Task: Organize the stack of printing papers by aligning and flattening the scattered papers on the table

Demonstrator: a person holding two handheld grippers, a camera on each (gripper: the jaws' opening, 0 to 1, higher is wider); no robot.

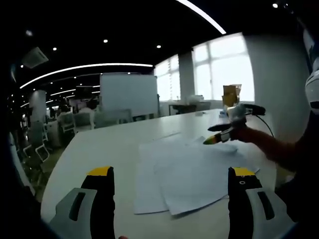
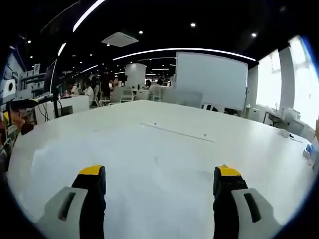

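papers (image 1: 187, 174): loosely fanned on the white bench (image 1: 99, 149)
left tongs (image 1: 172, 181): released, near the papers
right tongs (image 2: 159, 179): released, over bare bench

Left gripper (image 1: 172, 181): jaws spread wide, yellow-tipped, nothing between them, held level and pointing forward. Right gripper (image 2: 160, 179): jaws likewise wide apart, empty, pointing forward. In left gripper view, right gripper comes in from right, held in person's hand (image 1: 241, 132), forearm (image 1: 271, 148) extended from right edge, yellow-tipped jaws aimed left; spread of those jaws unclear from this angle.
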